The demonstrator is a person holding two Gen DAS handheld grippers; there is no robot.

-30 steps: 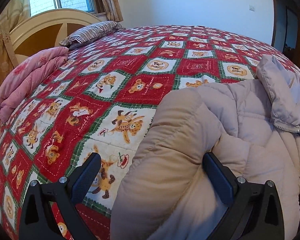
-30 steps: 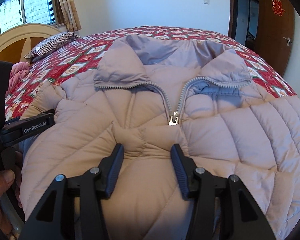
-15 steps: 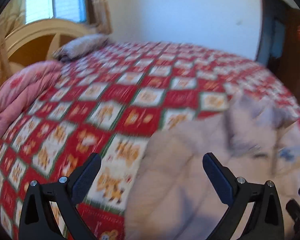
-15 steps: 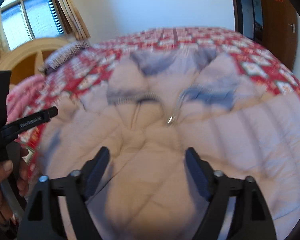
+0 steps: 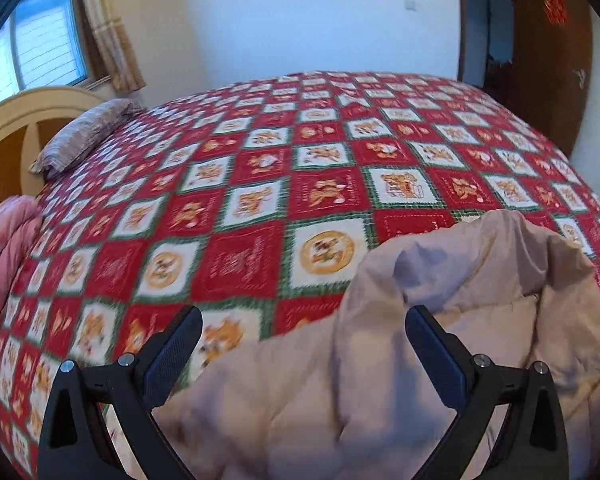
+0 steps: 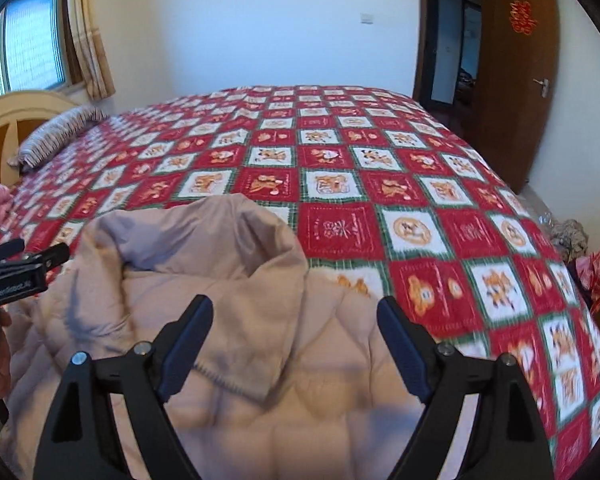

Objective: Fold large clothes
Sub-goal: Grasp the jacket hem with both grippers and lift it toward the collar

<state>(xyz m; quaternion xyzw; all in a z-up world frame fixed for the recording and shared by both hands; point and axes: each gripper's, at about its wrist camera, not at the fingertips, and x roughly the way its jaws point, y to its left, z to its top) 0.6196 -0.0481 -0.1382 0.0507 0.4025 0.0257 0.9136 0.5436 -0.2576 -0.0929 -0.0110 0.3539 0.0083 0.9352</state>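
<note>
While spread: one jacket [image 6: 260, 360], two claws.

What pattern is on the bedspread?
Red and white checked squares with cartoon animals on the bedspread, clearest in the right wrist view.

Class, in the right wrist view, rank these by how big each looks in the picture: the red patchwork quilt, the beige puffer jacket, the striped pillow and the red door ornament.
1. Red patchwork quilt
2. Beige puffer jacket, though nearness to the camera enlarges it
3. Striped pillow
4. Red door ornament
</note>
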